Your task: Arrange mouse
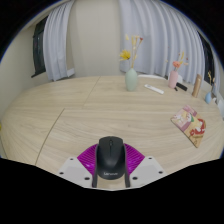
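A black computer mouse sits between my two fingers, its front end pointing away over the light wooden table. My gripper is shut on the mouse: the purple pads press against both of its sides. The mouse hides the inner ends of the fingers. It is held low over the table's near edge.
A pale green vase with yellow flowers stands at the far side of the table. A colourful packet lies to the right, with small bottles beyond it. White curtains hang behind the table.
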